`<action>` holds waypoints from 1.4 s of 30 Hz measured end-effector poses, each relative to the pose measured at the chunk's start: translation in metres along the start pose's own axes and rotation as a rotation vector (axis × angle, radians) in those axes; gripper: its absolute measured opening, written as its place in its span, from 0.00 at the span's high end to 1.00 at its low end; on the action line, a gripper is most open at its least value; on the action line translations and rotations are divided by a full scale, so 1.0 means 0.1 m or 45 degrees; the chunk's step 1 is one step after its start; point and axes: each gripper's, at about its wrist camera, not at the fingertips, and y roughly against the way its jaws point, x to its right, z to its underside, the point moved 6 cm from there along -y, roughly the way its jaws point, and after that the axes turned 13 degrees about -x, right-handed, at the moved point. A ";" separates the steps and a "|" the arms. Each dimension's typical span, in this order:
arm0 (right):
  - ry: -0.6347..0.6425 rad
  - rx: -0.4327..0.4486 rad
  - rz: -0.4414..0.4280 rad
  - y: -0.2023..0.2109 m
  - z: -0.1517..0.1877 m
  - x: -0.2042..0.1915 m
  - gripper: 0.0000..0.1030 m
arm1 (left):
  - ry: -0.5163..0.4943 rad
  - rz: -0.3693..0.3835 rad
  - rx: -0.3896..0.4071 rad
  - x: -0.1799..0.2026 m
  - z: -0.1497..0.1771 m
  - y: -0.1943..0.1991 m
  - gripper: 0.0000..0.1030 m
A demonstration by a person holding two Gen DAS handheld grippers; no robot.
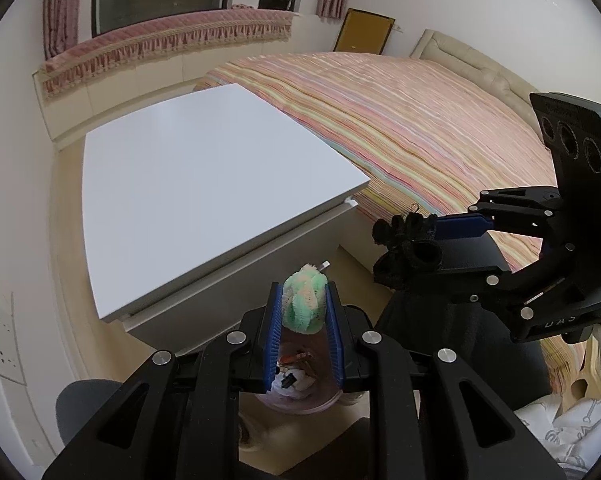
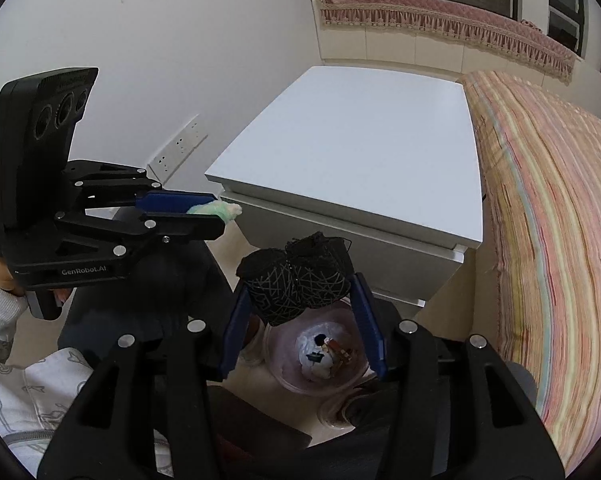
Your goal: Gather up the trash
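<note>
Two grippers, each held by a person, hover over a small translucent trash bin (image 2: 314, 364) on the floor beside a white nightstand (image 2: 352, 152) and a striped bed (image 2: 548, 240). The left gripper (image 1: 303, 308) pinches a fluffy green and peach wad (image 1: 305, 300) tight between its blue pads; the bin shows directly beneath it, so a release would probably land inside. The right gripper (image 2: 298, 300) holds a black bundle with pale line patterning (image 2: 296, 280) between jaws spread moderately wide, touching the pads on both sides. The bin lies below and slightly nearer the camera than this bundle. The risk, as I judge it: the black bundle looks bulky against the bin's mouth and sits toward its far rim, so letting go here could make it catch the rim and roll onto the floor. The fluffy wad might also cling to the pads.
</note>
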 end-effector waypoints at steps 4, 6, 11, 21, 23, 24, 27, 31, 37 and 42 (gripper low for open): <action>-0.002 -0.006 -0.014 -0.01 0.02 -0.01 0.43 | 0.001 0.000 -0.006 -0.01 -0.02 -0.01 0.74; -0.010 -0.008 -0.007 -0.02 0.02 0.01 0.30 | 0.004 -0.007 -0.010 -0.02 -0.01 -0.02 0.40; -0.056 -0.015 0.010 -0.04 0.03 0.09 0.12 | 0.054 -0.020 0.024 -0.09 0.00 -0.02 0.13; -0.081 -0.030 0.009 -0.10 0.01 0.14 0.07 | 0.098 -0.024 0.029 -0.18 0.03 -0.01 0.07; -0.084 -0.032 0.007 -0.10 0.01 0.13 0.06 | 0.104 -0.026 0.031 -0.18 0.04 0.00 0.07; -0.087 -0.032 0.004 -0.10 0.00 0.14 0.05 | 0.109 -0.025 0.033 -0.19 0.03 0.00 0.07; -0.098 -0.025 -0.003 -0.09 -0.03 0.16 0.05 | 0.120 -0.031 0.037 -0.22 0.02 0.02 0.07; -0.106 -0.005 0.000 -0.04 -0.13 0.19 0.05 | 0.135 -0.038 0.054 -0.28 -0.04 0.08 0.07; -0.100 0.058 0.026 0.13 -0.44 0.27 0.05 | 0.155 -0.064 0.080 -0.44 -0.24 0.20 0.07; -0.095 0.115 0.052 0.25 -0.78 0.38 0.04 | 0.164 -0.086 0.124 -0.60 -0.51 0.30 0.07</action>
